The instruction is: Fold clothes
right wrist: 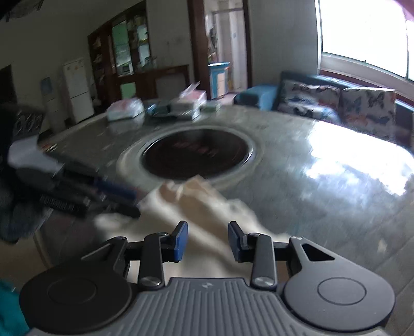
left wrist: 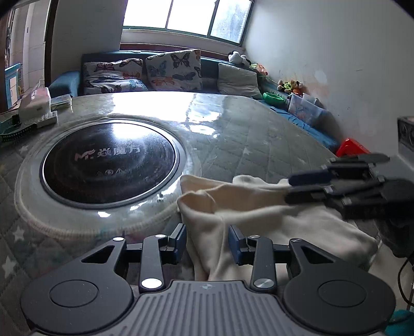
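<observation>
Cream garment point(left wrist: 258, 214) bunched on the round table point(left wrist: 245, 134), near edge, just beside the black cooktop point(left wrist: 111, 160).

Left gripper point(left wrist: 207, 241) spread wide, cloth lying between its blue pads point(left wrist: 236, 245), not pinched. Right gripper point(right wrist: 207, 241) also wide apart in its own blurred view, over the garment point(right wrist: 196, 206), gripping nothing; seen from the left, reaching in sideways at the cloth's right end.

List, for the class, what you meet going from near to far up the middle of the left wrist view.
Left claw → cream garment → black round cooktop set in the table → butterfly cushions → window.
</observation>
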